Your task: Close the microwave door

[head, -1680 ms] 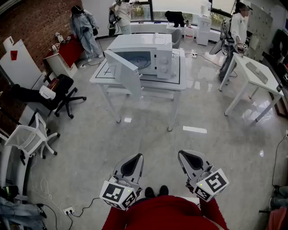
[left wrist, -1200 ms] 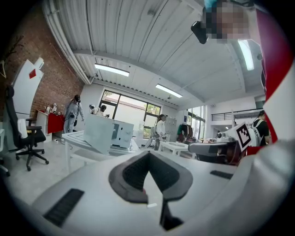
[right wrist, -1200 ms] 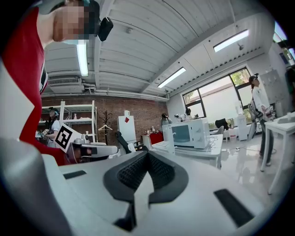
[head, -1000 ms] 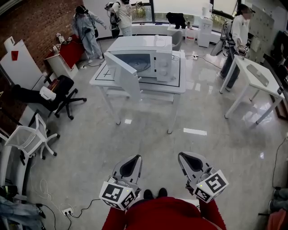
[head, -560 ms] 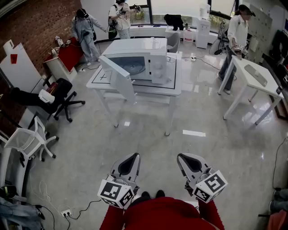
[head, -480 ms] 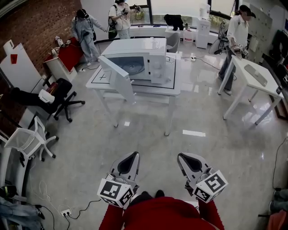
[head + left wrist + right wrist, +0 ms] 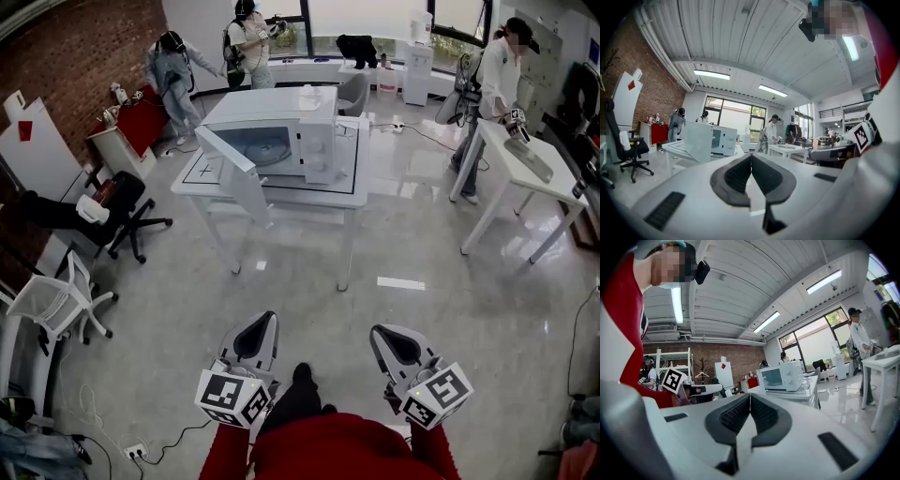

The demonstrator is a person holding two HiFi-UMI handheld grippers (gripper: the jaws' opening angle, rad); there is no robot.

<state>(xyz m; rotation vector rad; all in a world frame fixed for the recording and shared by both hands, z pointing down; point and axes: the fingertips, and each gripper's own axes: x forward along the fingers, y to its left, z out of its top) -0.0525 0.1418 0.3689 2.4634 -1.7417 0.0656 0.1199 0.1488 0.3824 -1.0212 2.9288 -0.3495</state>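
Left gripper [image 7: 262, 321] and right gripper [image 7: 382, 332] were seen pinched closed, empty. Head view: microwave [image 7: 291, 141] was placed well ahead on table [image 7: 352, 192], door [image 7: 232, 173] swung out leftward. Left gripper view: door ahead-left, judged nearer this gripper. Right gripper view: microwave ahead-right.

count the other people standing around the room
3. A person in grey at back left by the brick wall; a second person behind the microwave; a third person beside the right-hand white table. More could be out of frame.
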